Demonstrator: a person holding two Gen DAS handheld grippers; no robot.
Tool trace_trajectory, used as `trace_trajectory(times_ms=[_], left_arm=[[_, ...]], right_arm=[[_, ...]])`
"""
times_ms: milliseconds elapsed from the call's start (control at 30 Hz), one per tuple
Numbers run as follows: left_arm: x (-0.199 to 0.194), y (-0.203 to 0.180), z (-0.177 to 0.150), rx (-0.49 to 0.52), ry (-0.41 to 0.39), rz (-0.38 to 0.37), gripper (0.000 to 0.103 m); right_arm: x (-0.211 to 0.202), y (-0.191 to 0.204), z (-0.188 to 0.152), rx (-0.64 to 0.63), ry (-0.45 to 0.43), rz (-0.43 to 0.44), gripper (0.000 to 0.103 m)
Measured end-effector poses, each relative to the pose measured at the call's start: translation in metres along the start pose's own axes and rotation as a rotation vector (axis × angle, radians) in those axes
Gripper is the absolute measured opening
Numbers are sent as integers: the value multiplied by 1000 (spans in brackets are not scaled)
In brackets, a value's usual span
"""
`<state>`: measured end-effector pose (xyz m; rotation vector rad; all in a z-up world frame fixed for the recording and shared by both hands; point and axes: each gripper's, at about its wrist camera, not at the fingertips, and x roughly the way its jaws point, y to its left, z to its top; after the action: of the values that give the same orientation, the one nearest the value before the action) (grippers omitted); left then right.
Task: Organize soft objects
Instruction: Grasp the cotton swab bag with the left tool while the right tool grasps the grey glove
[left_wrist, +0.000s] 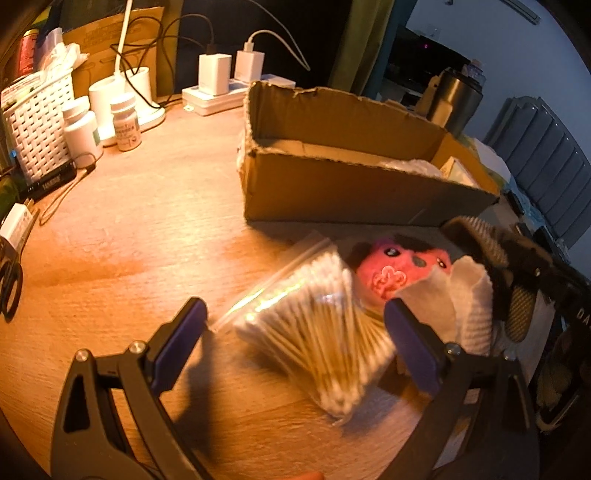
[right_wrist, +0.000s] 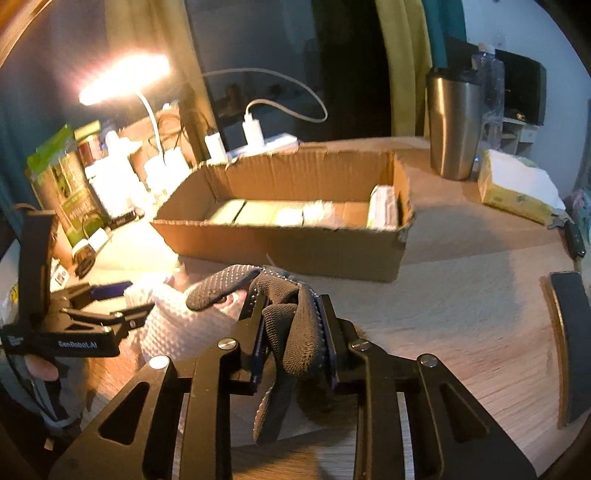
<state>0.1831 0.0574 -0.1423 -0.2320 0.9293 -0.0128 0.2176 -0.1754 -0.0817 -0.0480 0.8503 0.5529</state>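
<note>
Sitting on the tabletop (left_wrist: 122, 229), the cardboard box (right_wrist: 295, 254) already has some soft packs lined up inside it, so part of the job looks done. More soft things wait in a pile in front of the box: a bag of cotton swabs (left_wrist: 317, 332), a pink plush toy (left_wrist: 391, 275), and a white bumpy cloth (right_wrist: 177, 325). These are not in the box yet, so a good bit of the job is left.

The right tool (right_wrist: 291, 332) is pressed together on a dark dotted glove (right_wrist: 295, 317). The glove is pinched in the middle and hangs down between the jaws, just above the tabletop and close to the pile. The tool points toward the box.

The left tool (left_wrist: 295, 317) is spread wide. It hangs low over the pile, with one finger on each side of the bag of cotton swabs. It looks ready to close on the bag, but it does not seem to squeeze it yet.
</note>
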Motion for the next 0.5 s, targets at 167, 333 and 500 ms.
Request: trace_trajectory(times_ms=[167,333,500], left_arm=[[-2,-7,1,19,-6,-5,97],[4,-11,-2,20,16,-34,86],[0,-13,-2,13,4,-72,65]], right_arm=[[-12,-7,2,10,-31,-7,27],[-18,-11,2,11,-45,-13,27],[-20,-10,2,7,-51,-13,27]])
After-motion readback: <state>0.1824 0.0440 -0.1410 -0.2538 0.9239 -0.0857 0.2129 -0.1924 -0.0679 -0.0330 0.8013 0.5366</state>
